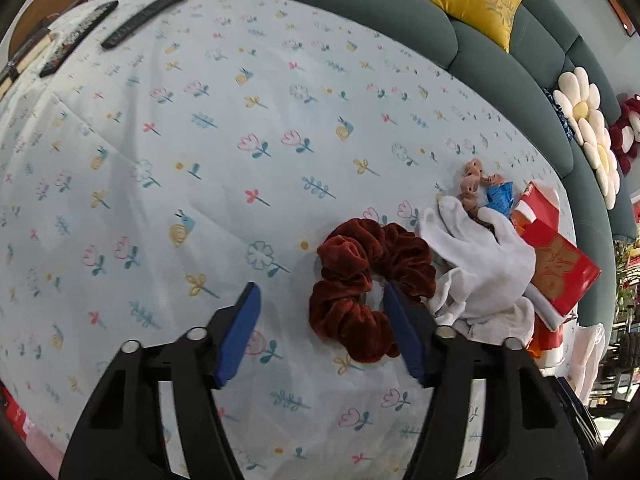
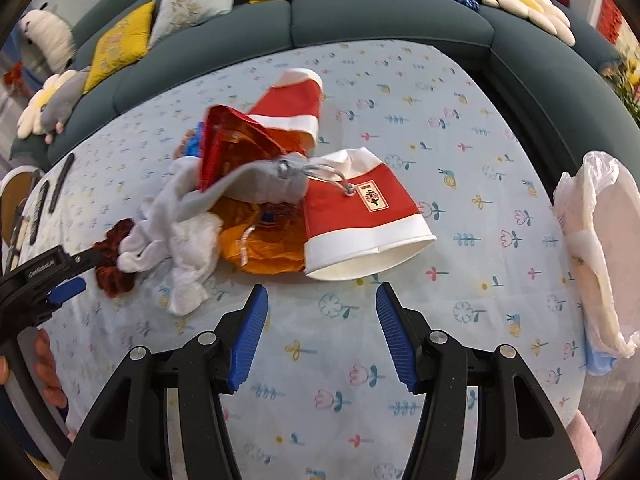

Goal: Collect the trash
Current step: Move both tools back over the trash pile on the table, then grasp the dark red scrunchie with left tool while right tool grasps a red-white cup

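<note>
My left gripper (image 1: 320, 300) is open low over the tablecloth, its right finger (image 1: 404, 332) touching a dark red velvet scrunchie (image 1: 360, 284), also in the right wrist view (image 2: 112, 256). A white glove (image 1: 480, 264) lies beside it, on a pile with a red box (image 1: 556, 268). My right gripper (image 2: 318, 300) is open and empty just short of a flattened red and white paper cup (image 2: 360, 216). A second red cup (image 2: 296, 108), an orange wrapper (image 2: 264, 240), a red foil bag (image 2: 232, 136) and a grey pouch (image 2: 248, 188) lie behind it.
A bin lined with a white plastic bag (image 2: 600, 248) stands at the table's right edge. Two black remotes (image 1: 144, 18) lie at the far left of the flowered tablecloth (image 1: 200, 160). A green sofa (image 2: 360, 20) with cushions curves round the table.
</note>
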Demonstrator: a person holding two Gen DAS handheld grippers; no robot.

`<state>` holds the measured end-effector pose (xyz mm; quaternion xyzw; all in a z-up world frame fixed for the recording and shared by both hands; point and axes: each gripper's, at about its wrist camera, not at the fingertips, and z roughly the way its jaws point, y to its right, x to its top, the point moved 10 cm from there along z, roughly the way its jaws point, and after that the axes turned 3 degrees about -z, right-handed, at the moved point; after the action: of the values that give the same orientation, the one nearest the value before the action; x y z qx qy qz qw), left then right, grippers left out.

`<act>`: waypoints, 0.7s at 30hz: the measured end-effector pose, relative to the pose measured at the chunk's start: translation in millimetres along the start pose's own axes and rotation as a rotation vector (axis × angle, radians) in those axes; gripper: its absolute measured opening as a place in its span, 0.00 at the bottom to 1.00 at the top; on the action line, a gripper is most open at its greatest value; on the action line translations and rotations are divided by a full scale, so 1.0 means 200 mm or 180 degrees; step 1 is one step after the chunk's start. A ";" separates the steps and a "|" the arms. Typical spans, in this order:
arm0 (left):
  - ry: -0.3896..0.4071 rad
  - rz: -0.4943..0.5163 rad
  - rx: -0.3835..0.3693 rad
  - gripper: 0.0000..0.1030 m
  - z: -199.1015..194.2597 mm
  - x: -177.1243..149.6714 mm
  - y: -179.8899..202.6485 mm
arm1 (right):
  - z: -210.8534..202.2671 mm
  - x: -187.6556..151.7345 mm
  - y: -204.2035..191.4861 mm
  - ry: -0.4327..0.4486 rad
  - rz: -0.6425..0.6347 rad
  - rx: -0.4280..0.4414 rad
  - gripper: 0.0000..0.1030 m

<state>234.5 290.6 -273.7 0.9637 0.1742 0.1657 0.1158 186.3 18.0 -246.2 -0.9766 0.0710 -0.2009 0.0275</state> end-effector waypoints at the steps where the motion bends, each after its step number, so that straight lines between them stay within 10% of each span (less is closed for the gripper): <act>1: -0.0016 0.0010 -0.0011 0.55 0.01 -0.01 0.01 | 0.01 0.01 0.01 -0.0002 0.0011 -0.0005 0.54; 8: -0.0050 0.0144 -0.0020 0.19 0.05 -0.04 0.06 | 0.08 0.05 0.00 0.0005 0.0092 0.0089 0.48; 10: -0.0040 0.0173 0.0004 0.15 0.05 -0.04 0.06 | 0.09 0.06 -0.02 -0.0001 0.0088 0.0129 0.33; 14: 0.0020 0.0243 0.0045 0.13 0.00 -0.04 0.09 | 0.10 0.07 -0.03 -0.0007 0.0095 0.0216 0.11; 21: 0.0230 0.0336 -0.0006 0.13 -0.18 -0.03 0.22 | -0.06 0.12 0.02 0.0178 0.0156 0.0307 0.05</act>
<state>229.7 253.7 -230.6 0.9649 0.1271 0.2064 0.1014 203.3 10.3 -226.9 -0.9661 0.0858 -0.2307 0.0774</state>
